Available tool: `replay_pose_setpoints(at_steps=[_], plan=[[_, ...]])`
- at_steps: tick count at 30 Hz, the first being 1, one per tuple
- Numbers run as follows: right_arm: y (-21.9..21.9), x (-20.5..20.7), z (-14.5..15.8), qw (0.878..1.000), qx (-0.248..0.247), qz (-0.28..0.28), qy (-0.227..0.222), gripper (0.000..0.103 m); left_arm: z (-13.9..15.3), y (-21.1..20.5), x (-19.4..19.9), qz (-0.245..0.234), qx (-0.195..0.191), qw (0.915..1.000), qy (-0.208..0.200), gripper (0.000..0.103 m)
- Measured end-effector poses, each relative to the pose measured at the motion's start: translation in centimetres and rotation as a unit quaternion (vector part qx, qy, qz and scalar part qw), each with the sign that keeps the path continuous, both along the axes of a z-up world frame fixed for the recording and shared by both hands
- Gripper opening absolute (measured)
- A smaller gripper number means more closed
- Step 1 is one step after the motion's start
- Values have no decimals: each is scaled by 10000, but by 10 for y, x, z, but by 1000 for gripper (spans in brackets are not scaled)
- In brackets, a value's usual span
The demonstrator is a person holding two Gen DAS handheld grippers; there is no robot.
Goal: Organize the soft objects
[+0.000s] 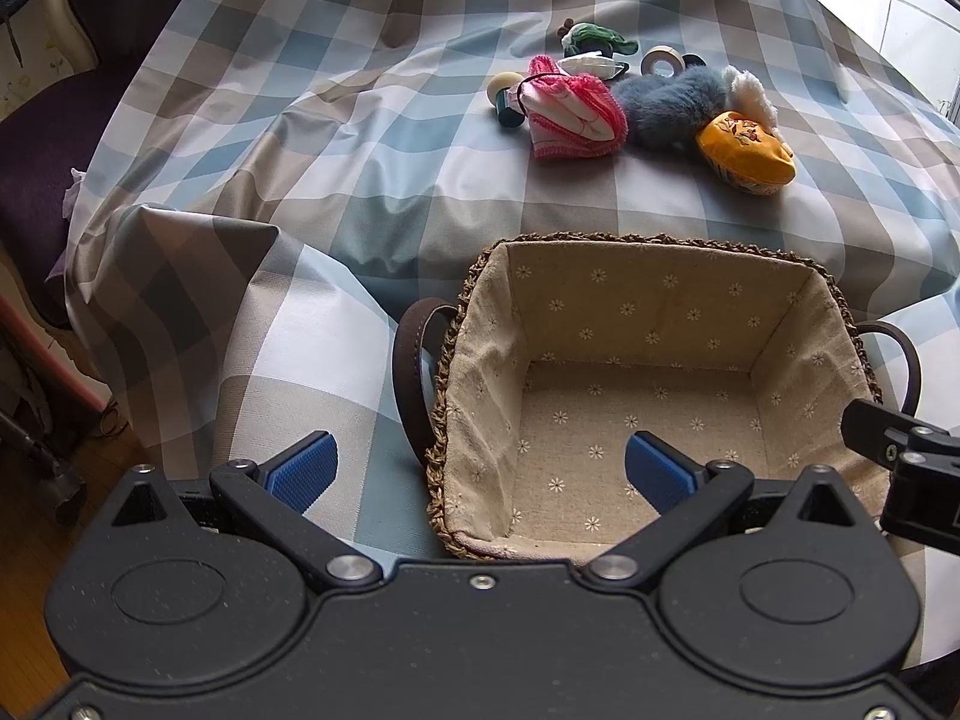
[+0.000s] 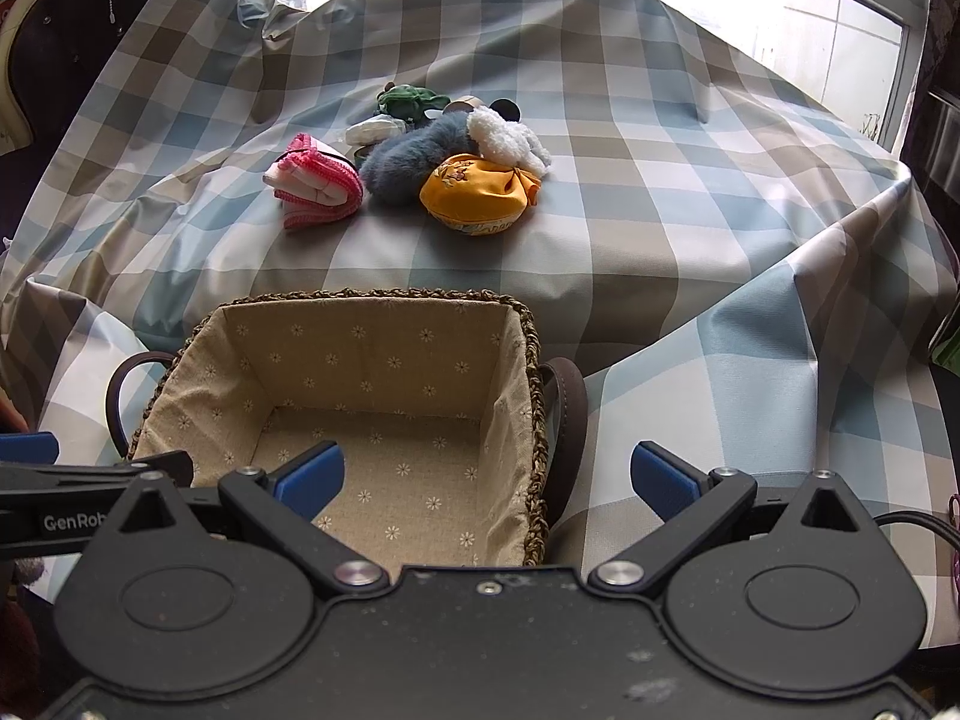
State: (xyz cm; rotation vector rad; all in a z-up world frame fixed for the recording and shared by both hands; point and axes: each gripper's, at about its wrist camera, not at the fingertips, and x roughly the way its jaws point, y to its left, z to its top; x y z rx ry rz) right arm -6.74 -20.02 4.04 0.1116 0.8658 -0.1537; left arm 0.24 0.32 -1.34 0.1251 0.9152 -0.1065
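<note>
We have one cluster of soft things lying near the middle of the blue, grey and white checked tablecloth [image 2: 690, 180], well back from its near edge: one pink-and-white folded knit cloth [image 2: 315, 183] on the left, one fluffy blue-grey plush ring [image 2: 408, 165] touching it on the right, one white fleecy scrap [image 2: 504, 135] against the ring's far side, and one orange embroidered fabric pouch [image 2: 477, 195] in front of that. Behind them we count one green fabric piece [image 2: 411, 101] and one white folded item [image 2: 375, 131]; the left wrist view adds one white tape roll [image 1: 662, 60].

Nearer the edge stands one woven straw basket with a beige flower-print lining [image 2: 384, 360] and two dark brown loop handles, nothing inside it.

Our left gripper [image 1: 480, 468] hangs level over the basket's left rim, blue pads spread wide, one pad outside the wall and one above the lining, gripping nothing. Our right gripper [image 2: 486, 477] mirrors it over the right rim, pads likewise wide apart and bare. Each gripper shows at the edge of the other's view, just beside it.
</note>
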Motion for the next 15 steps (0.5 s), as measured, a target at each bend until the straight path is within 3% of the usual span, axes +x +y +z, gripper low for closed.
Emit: replay_pose_setpoints(at_steps=[15], plan=[[-5,14,1,10000,8,53,-67,102,18,1,22,-130,189,9987,-454,99]])
